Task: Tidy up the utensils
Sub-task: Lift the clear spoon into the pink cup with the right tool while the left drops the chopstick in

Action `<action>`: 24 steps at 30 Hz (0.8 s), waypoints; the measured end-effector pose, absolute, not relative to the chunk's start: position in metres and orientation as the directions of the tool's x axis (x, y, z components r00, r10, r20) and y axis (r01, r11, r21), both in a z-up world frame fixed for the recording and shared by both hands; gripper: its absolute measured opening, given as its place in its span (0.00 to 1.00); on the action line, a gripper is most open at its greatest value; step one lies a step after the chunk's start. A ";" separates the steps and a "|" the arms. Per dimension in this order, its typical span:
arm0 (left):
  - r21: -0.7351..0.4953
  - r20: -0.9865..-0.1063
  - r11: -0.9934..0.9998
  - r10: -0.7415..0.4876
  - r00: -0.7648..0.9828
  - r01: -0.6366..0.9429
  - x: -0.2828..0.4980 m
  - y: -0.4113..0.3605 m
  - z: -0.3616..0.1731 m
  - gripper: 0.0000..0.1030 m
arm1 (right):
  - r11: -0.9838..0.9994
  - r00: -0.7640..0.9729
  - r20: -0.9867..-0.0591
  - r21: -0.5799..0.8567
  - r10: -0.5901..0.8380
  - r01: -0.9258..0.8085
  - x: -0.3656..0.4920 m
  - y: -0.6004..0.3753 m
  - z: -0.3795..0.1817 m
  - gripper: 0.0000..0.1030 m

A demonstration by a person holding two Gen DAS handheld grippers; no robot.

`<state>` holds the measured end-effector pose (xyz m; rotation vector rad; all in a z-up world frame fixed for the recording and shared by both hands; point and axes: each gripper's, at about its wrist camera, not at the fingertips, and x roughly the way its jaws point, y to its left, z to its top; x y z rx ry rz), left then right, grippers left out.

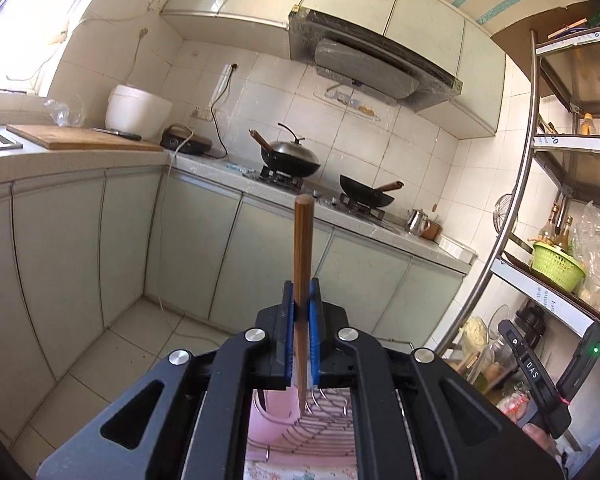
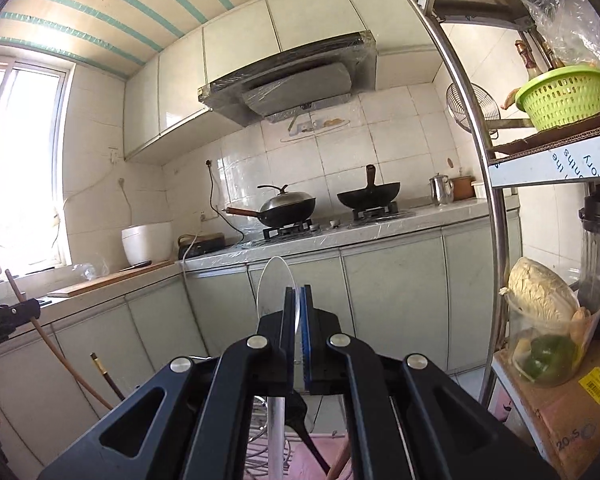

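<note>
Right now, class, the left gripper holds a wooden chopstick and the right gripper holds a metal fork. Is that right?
Not quite. The right gripper holds a clear plastic spoon, not a metal fork, as the right wrist view shows. The left gripper does hold a wooden chopstick.

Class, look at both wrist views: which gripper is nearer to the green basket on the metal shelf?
Right. The right gripper, shut on a clear spoon, is beside the shelf with the green basket; the left gripper sits further left.
</note>
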<state>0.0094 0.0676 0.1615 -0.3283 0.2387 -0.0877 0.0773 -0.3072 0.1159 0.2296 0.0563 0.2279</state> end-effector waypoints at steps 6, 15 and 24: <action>-0.270 -0.225 0.963 -0.082 0.971 0.019 0.030 0.060 0.157 0.05 | 0.969 0.982 -0.037 0.178 0.184 -0.174 0.098 -0.300 0.098 0.02; -0.199 -0.309 0.980 -0.064 0.949 0.002 0.056 0.047 0.128 0.06 | 0.973 0.979 -0.097 0.163 0.180 -0.163 0.112 -0.296 0.063 0.02; -0.175 -0.399 0.984 -0.083 0.913 0.013 0.072 0.038 0.098 0.06 | 0.966 0.956 -0.199 0.189 0.215 -0.178 0.109 -0.294 0.034 0.02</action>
